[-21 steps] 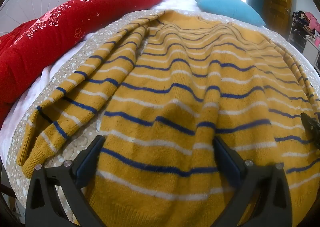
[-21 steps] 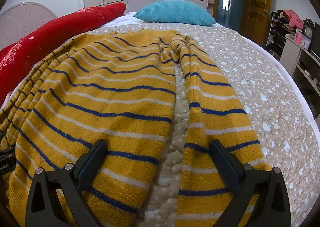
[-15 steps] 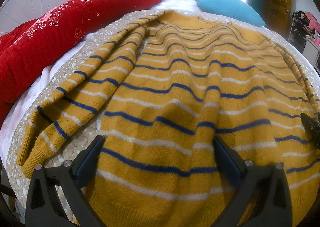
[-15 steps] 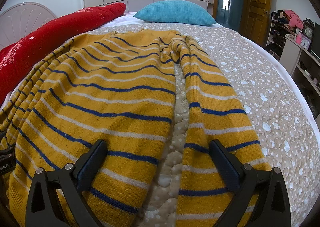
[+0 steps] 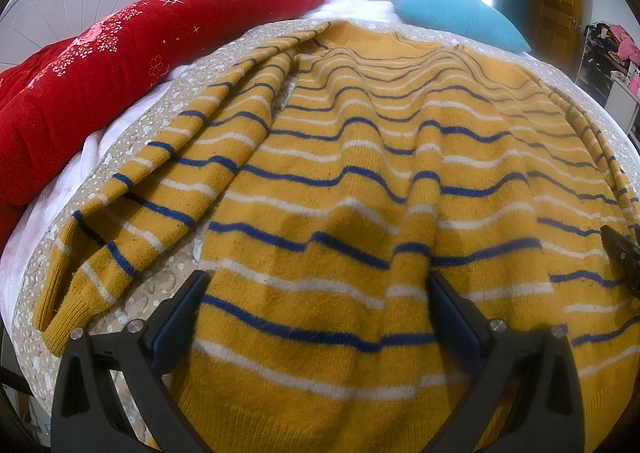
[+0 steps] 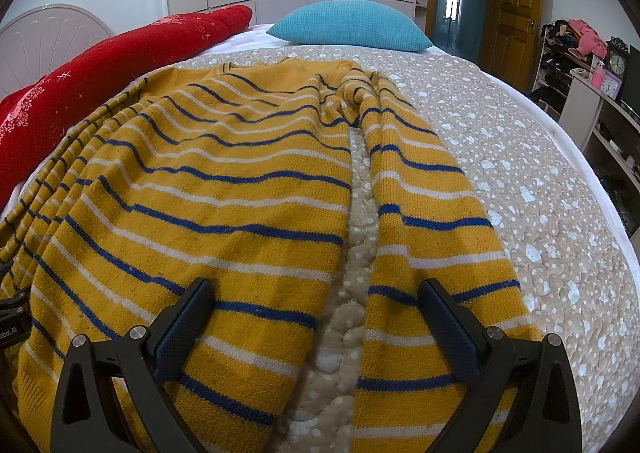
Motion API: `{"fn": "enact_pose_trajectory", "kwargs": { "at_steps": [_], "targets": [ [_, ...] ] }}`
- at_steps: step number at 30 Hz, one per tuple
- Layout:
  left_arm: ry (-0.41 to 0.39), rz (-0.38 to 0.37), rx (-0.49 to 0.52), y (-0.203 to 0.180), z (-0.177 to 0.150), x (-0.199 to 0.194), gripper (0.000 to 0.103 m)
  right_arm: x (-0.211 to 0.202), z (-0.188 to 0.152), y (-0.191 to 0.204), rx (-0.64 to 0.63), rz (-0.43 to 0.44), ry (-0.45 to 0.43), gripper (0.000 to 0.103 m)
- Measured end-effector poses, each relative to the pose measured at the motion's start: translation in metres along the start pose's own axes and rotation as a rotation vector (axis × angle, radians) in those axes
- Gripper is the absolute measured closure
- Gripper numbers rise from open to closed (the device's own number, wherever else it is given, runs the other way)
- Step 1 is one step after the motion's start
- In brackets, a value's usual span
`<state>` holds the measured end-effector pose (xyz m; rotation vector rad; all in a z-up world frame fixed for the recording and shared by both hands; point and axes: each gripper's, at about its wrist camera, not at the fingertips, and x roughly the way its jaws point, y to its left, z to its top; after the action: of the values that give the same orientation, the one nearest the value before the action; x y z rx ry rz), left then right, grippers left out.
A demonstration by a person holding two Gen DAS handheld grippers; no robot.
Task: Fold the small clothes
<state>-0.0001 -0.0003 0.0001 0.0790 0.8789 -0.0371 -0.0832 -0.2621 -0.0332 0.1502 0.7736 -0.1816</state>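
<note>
My left gripper (image 5: 314, 295) hangs over the near hem of the mustard striped sweater (image 5: 380, 181), jaws spread wide and grasping nothing; my right gripper (image 6: 314, 305) is likewise released, its jaws straddling the gap between the sweater's body and the right sleeve (image 6: 424, 213). The sweater lies flat on its back across the quilted bed cover (image 6: 520, 181), collar at the far end, hem near me, the left sleeve (image 5: 160, 205) angled out toward the near left edge of the bed. I judge that no fold has been made yet. The knit is loose and already rippled across the chest, so if I pinch only the top layer the back panel would likely stay behind and the fold would come out skewed. The right sleeve lies just beside the body with a strip of cover showing between them; closing there could catch the quilting along with the wool. The left cuff sits near the bed's edge and might slide off if the body is dragged. A long red quilt (image 5: 100, 65) runs along the far left, close to that sleeve, and a blue pillow (image 6: 348, 27) rests beyond the collar; neither lies on the sweater. Shelves (image 6: 580, 65) with clutter stand well apart on the right.
</note>
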Motion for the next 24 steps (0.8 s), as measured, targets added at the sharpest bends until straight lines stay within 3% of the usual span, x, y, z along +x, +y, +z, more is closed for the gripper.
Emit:
{"fn": "enact_pose_trajectory", "kwargs": {
  "at_steps": [9, 16, 20, 22, 24],
  "targets": [
    [-0.004, 0.001, 0.0, 0.0, 0.0, 0.0, 0.0, 0.0, 0.0, 0.0, -0.001, -0.001, 0.0, 0.0],
    [-0.058, 0.028, 0.01, -0.005, -0.013, -0.017, 0.0, 0.0, 0.0, 0.0, -0.001, -0.001, 0.002, 0.0],
    [0.015, -0.045, 0.005, 0.006, -0.009, -0.025, 0.001, 0.0, 0.0, 0.0, -0.001, -0.001, 0.004, 0.0],
    [0.048, -0.082, -0.02, 0.024, -0.003, -0.036, 0.007, 0.0, 0.0, 0.0, -0.001, -0.001, 0.003, 0.0],
    [0.029, -0.112, -0.057, 0.05, 0.005, -0.056, 0.007, 0.0, 0.0, 0.0, -0.001, -0.001, 0.003, 0.0]
  ]
}}
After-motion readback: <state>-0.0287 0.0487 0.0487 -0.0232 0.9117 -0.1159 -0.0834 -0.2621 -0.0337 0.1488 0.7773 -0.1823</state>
